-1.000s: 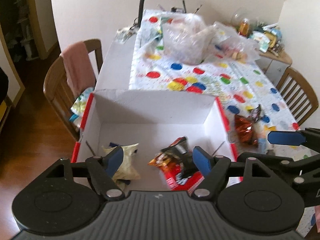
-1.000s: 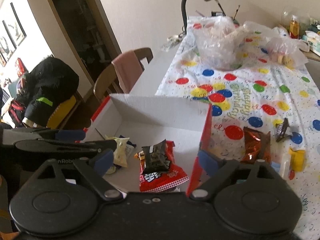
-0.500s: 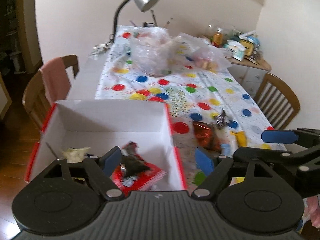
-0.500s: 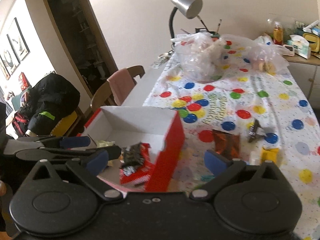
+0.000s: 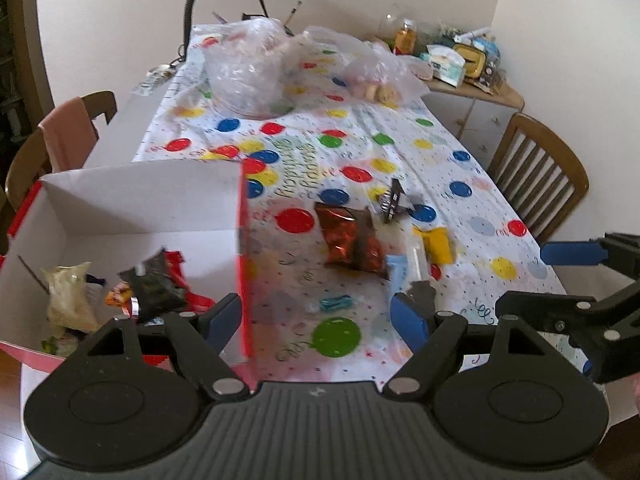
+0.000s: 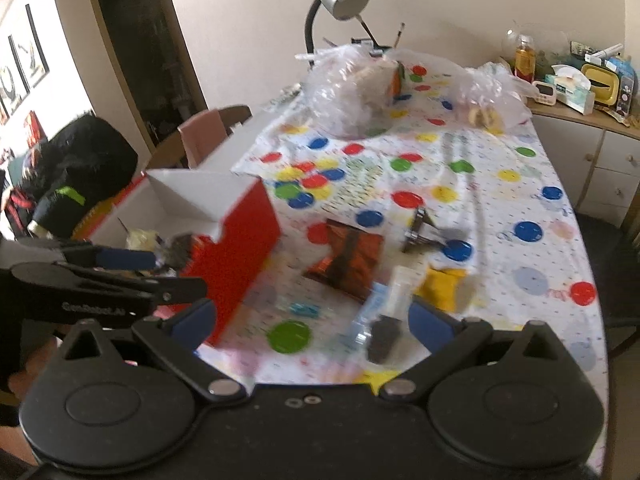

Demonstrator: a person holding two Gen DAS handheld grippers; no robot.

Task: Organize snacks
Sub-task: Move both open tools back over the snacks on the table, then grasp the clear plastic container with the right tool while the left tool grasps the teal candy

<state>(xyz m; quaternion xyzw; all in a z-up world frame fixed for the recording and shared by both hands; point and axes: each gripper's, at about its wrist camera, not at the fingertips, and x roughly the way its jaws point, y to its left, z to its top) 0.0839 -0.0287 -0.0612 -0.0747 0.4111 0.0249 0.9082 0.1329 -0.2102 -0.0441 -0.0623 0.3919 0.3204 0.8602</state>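
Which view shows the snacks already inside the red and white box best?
The left wrist view: it looks into the box and shows the snacks on its floor. In the right wrist view the box's red wall and the left tool hide most of them.

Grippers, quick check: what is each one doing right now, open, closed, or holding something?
Left gripper: open, holding nothing.
Right gripper: open wide, holding nothing; snacks lie on the tablecloth below.
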